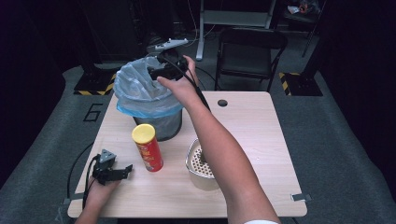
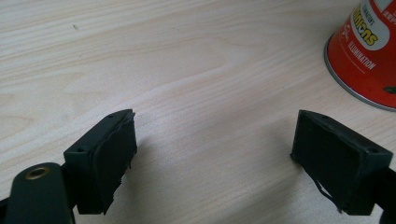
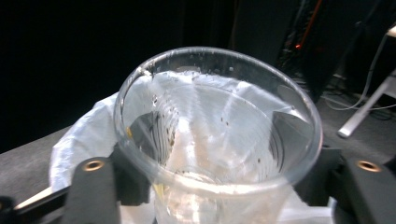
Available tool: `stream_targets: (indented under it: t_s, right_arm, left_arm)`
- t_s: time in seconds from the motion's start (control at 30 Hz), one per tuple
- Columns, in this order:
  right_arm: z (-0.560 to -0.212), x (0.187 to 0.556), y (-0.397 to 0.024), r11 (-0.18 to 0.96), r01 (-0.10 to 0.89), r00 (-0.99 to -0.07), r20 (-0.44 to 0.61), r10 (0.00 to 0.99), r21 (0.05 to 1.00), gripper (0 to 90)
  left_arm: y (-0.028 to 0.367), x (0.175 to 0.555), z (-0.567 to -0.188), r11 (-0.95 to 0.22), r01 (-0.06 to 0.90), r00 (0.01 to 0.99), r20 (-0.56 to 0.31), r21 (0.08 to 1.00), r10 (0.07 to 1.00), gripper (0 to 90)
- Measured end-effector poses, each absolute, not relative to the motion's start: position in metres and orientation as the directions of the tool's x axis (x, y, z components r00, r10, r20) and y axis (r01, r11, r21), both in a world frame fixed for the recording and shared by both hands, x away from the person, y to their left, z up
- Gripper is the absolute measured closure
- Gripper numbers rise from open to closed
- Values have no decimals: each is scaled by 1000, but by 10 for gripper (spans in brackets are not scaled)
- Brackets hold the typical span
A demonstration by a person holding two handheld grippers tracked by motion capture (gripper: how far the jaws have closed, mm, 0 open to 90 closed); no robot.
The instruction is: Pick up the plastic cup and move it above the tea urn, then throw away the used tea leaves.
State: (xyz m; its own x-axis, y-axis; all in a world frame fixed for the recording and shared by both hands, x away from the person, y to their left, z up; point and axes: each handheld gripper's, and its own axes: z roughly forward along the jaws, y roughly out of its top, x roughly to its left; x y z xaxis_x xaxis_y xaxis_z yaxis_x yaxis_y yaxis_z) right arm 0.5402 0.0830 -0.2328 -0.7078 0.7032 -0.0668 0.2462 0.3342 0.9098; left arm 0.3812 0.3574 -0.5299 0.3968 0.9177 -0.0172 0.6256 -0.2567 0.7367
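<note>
Above the tabletop, the right claw grips a clear cup over the bin; the left claw rests spread.

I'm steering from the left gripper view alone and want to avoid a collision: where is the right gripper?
Observer: The right gripper is up over the lined bin at the table's far side, well away from the left gripper.
Operator: Is anything in it?
Observer: A clear cup sits between its jaws. I cannot tell whether the pads press on it.
Operator: And the red can beside me?
Observer: The red can stands upright with a yellow lid on, between the left gripper and a perforated bowl.
</note>
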Motion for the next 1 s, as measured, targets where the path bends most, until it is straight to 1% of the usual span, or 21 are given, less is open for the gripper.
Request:
stream_targets:
  t_s: [0.03,0.07,0.17,0.27,0.4,0.57,0.63,0.67,0.7,0.73,0.77,0.83,0.93,0.97,1.0]
  right_arm:
    - [-235,540,85,336,254,-717,-57,695,907,228]
    - [-237,540,88,339,264,-723,-48,689,903,120]
    - [-246,539,90,348,265,-723,-54,688,899,29]
    - [-248,539,83,308,260,-734,-20,679,915,29]
    - [-246,538,71,308,248,-731,-31,682,918,40]
    - [-244,536,57,293,235,-721,-36,692,927,85]
    - [-242,533,47,288,234,-724,-31,690,929,102]
    - [-242,529,37,286,220,-726,-39,686,933,139]
    - [-242,529,37,286,220,-726,-39,686,933,139]
    - [-241,526,32,277,226,-723,-30,691,934,139]
    - [-242,522,21,267,229,-716,-24,698,936,142]
    - [-243,520,15,262,228,-713,-23,701,938,144]
    - [-247,512,-6,269,239,-700,-26,713,933,154]
    - [-247,512,-6,269,239,-700,-26,713,933,154]
    - [-250,509,-16,283,233,-700,-41,713,930,155]
  left_arm:
    - [357,381,-530,-256,625,396,-17,737,918,134]
    - [357,381,-530,-257,627,396,-16,736,918,134]
    - [357,379,-530,-260,622,400,-14,739,917,134]
    - [357,378,-530,-262,626,403,-17,735,915,133]
    - [358,377,-530,-261,625,407,-21,736,913,136]
    - [359,377,-526,-257,647,399,-31,718,916,147]
    - [359,376,-524,-250,655,392,-38,713,919,148]
    - [360,374,-522,-248,654,394,-42,715,918,147]
    - [360,374,-522,-248,654,394,-42,715,918,148]
    - [361,372,-519,-228,657,385,-60,718,921,148]
    - [360,371,-516,-199,642,375,-77,740,924,146]
    - [360,369,-514,-195,638,376,-80,745,923,145]
    - [359,368,-508,-186,632,383,-94,752,919,141]
    - [358,368,-507,-186,626,384,-91,757,919,141]
    - [356,367,-504,-206,624,401,-83,754,912,137]
